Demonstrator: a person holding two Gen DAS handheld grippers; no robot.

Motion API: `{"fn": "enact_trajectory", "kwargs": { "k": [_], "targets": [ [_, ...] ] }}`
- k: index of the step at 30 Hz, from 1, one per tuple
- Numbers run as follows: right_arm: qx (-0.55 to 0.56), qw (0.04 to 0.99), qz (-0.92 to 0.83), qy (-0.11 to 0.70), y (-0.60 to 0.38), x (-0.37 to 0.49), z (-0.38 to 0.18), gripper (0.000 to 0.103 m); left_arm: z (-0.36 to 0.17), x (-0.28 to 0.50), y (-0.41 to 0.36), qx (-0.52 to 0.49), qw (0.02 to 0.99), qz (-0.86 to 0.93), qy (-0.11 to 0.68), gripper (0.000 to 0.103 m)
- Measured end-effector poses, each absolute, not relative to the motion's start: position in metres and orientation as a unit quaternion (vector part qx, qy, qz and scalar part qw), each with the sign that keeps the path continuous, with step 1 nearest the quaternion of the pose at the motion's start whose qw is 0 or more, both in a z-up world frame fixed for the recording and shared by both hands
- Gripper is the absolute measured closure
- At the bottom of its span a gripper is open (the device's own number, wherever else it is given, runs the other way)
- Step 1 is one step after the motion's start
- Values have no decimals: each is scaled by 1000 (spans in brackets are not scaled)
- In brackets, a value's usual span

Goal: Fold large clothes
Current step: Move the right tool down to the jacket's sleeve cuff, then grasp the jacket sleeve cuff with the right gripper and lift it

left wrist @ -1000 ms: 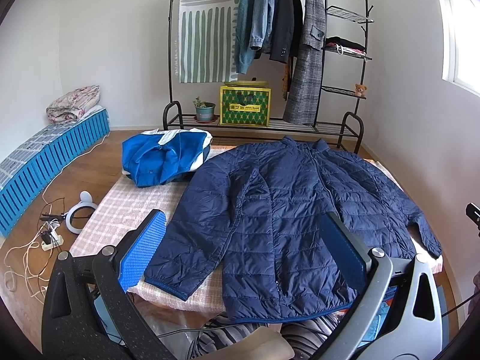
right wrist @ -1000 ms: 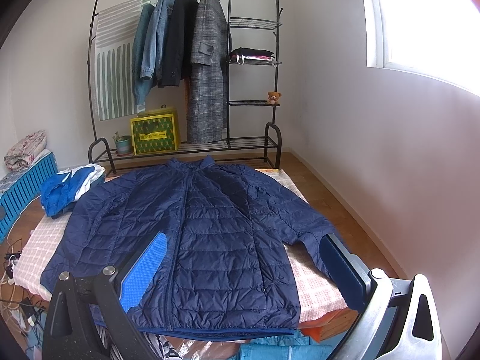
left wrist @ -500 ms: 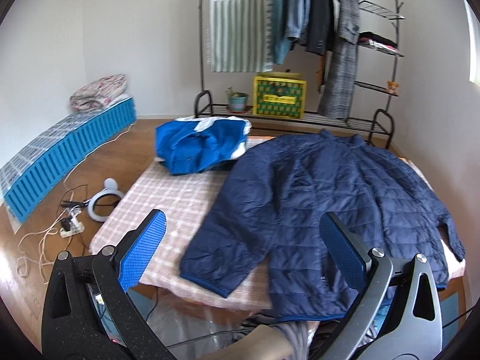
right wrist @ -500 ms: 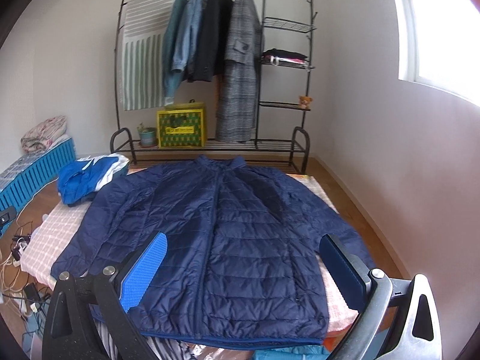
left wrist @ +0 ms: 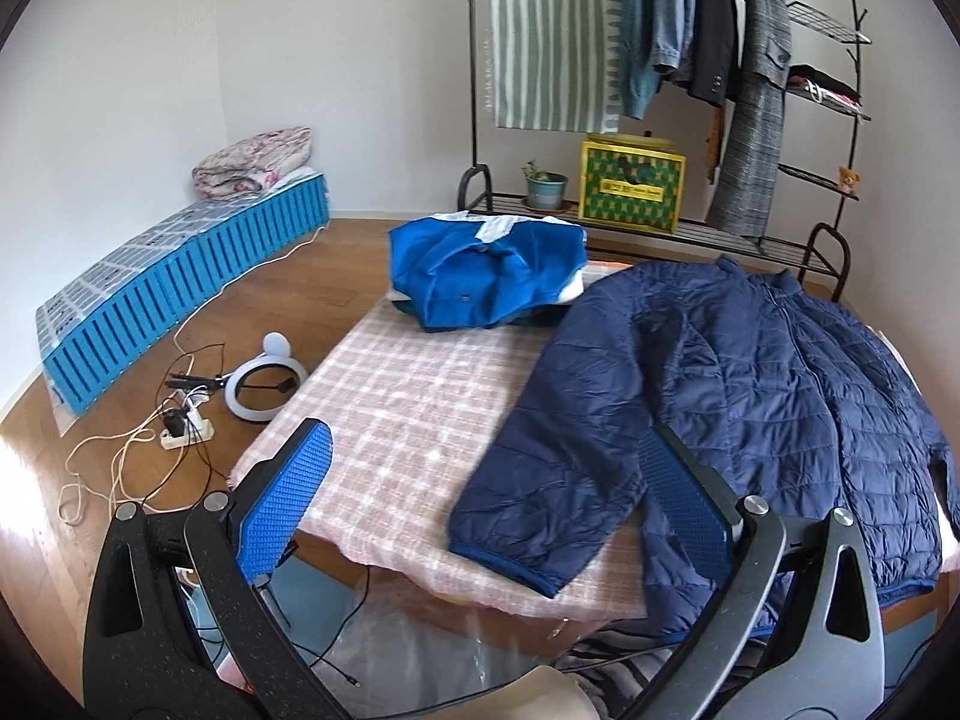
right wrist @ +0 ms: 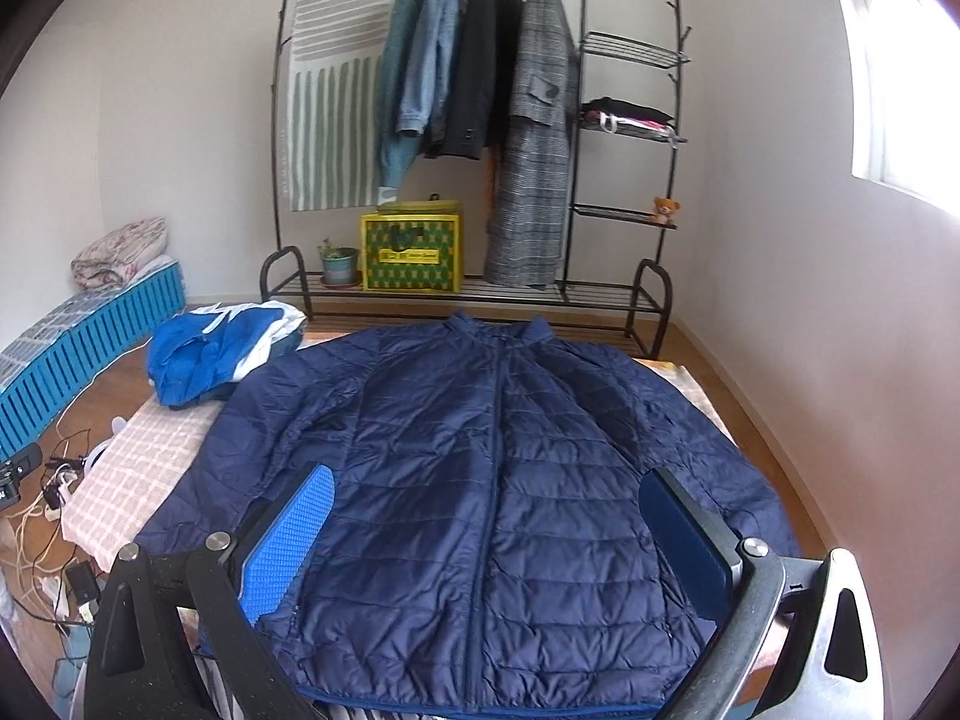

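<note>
A: While both tools hover off the near edge, what's the left hand-held gripper doing?

B: Jaws spread wide, nothing between them, aimed over the near-left corner of the tabletop toward the jacket's sleeve cuff.

A: Right hand-held gripper?

B: Same, spread wide and empty, pointed straight up the navy puffer jacket from the hem side, above it, no contact visible.

A: Jacket position?

B: Flat, front up, zipped, sleeves angled out, collar toward the clothes rack. Blue garment bundled at the far-left corner, just beside the jacket shoulder.

A: Any text?

B: Yellow box on the rack shelf has a label, too small to read.
</note>
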State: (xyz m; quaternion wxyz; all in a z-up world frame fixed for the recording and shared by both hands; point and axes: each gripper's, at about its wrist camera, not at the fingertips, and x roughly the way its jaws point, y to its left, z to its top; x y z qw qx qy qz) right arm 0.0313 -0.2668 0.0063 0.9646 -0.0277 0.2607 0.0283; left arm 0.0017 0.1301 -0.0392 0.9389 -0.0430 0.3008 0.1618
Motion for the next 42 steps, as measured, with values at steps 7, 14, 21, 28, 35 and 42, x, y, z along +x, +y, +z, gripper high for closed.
{"fn": "enact_trajectory", "kwargs": {
  "k": [7,14,21,28,35,42],
  "targets": [
    [-28,960,120,251,-232,54,6,0,-29,-5,148,-45,940,174,290,0],
    [-56,911,296,282,-142,86,-39,20,-26,-4,164,-33,941,175,288,0],
    [-141,815,423,370,-29,100,-115,41,-33,-5,184,-31,936,188,295,0],
    [-214,742,480,418,43,85,-174,42,-42,-10,209,-52,929,210,300,0],
    [-268,705,485,441,87,73,-224,42,-50,-15,225,-64,922,220,311,0],
    [-306,710,450,446,103,79,-246,70,-52,-15,230,-61,921,226,311,0]
  ]
}}
